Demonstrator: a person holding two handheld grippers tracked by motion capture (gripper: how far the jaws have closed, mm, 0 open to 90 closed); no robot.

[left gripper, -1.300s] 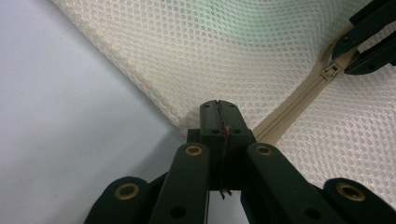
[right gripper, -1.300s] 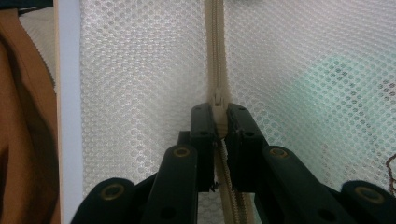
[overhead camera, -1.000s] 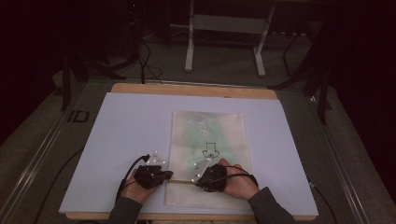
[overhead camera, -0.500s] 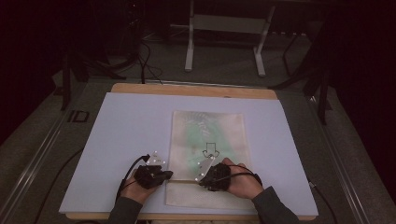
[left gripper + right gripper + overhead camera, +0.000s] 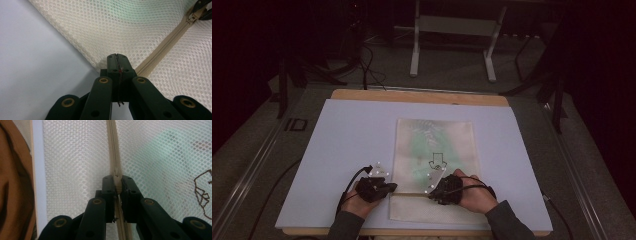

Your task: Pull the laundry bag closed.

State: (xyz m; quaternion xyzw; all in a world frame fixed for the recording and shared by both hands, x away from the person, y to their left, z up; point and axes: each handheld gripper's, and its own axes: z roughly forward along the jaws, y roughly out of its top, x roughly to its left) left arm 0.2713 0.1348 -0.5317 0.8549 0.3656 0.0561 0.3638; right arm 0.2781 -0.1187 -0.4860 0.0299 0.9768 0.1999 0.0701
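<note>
Right claw (image 5: 118,185) clamped on zip pull (image 5: 116,177), edged slightly right along zip | left claw (image 5: 117,66) pinched shut on bag (image 5: 434,150) corner, unmoved | zip travel barely begun

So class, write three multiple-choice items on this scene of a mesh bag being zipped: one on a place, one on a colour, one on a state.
1. Where does the mesh bag lie?
A. On the white board
B. On the floor
C. On a chair

2. What colour is the zipper?
A. Red
B. Beige
C. Black

3. What do the right tongs do?
A. Hang open above the bag
C. Lie set down beside the bag
B. Pinch the zipper slider

Answers:
1. A, the high view shows the bag flat on the board.
2. B, the right gripper view shows beige tape and teeth.
3. B, the slider sits clamped between the jaws.
</note>
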